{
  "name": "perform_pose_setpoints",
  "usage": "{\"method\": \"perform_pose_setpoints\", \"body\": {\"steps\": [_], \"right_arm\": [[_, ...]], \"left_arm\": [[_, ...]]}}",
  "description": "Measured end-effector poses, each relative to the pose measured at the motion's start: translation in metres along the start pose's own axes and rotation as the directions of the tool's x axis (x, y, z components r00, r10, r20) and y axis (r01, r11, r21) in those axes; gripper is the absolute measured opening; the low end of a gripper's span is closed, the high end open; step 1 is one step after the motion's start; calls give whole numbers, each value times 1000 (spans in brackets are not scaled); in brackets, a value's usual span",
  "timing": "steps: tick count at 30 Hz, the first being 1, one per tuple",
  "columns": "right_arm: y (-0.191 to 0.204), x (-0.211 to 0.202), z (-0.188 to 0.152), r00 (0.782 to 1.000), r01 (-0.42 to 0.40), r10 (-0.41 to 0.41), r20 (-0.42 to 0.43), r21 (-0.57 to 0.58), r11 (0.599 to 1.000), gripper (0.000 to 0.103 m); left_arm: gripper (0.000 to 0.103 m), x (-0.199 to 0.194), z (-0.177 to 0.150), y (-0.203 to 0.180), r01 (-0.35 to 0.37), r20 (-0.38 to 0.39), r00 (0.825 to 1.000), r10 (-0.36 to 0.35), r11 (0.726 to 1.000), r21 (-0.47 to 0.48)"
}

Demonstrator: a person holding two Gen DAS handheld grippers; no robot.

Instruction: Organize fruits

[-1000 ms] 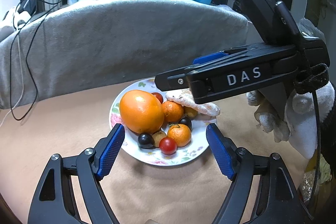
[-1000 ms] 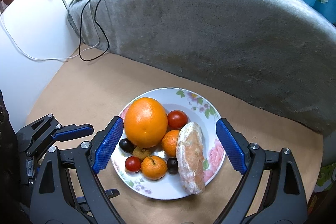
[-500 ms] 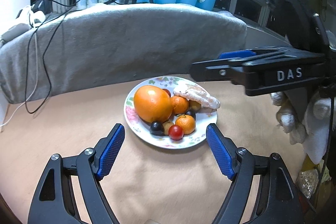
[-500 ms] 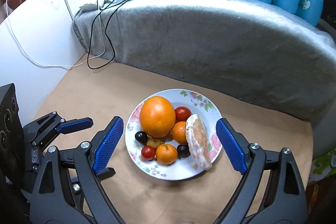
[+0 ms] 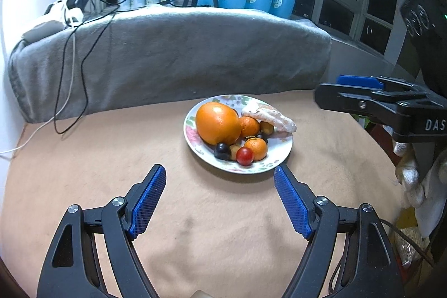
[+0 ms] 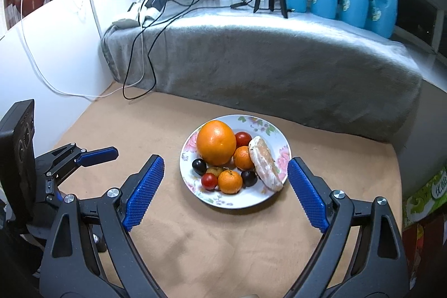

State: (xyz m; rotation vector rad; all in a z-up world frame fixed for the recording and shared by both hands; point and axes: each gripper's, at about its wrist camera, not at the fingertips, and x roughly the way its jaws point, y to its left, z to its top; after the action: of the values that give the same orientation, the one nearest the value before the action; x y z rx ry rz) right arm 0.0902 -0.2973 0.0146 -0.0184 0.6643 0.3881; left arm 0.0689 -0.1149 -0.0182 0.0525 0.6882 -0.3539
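In the left wrist view, the left gripper (image 5: 219, 198) is being held above the tabletop (image 5: 111, 172), its jaws spread with nothing between them. The plate (image 5: 282, 155) is lying just ahead, and on it are being carried an orange (image 5: 218, 123), two tangerines, a cherry tomato (image 5: 245, 156), dark grapes and a peeled segment (image 5: 268, 117). The right gripper (image 5: 360, 94) is being seen side-on at the right edge.

In the right wrist view, the right gripper (image 6: 226, 187) is being framed with its jaws spread and empty around the near part of the plate (image 6: 192, 189). The orange (image 6: 216, 142) is probably being best taken across its firm middle; it looks heavy and smooth. The peeled segment (image 6: 264, 159) is judged soft and easily crushed, the small fruit prone to rolling.
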Motion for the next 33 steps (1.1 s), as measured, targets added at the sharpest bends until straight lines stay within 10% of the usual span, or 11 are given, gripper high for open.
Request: {"method": "perform_pose_setpoints", "body": {"steps": [33], "right_arm": [[3,-34,-64,971,218,-228,75,128,968,93]], "left_arm": [[83,-35,-23,-4,-127,11,992,128,991,-50]]}}
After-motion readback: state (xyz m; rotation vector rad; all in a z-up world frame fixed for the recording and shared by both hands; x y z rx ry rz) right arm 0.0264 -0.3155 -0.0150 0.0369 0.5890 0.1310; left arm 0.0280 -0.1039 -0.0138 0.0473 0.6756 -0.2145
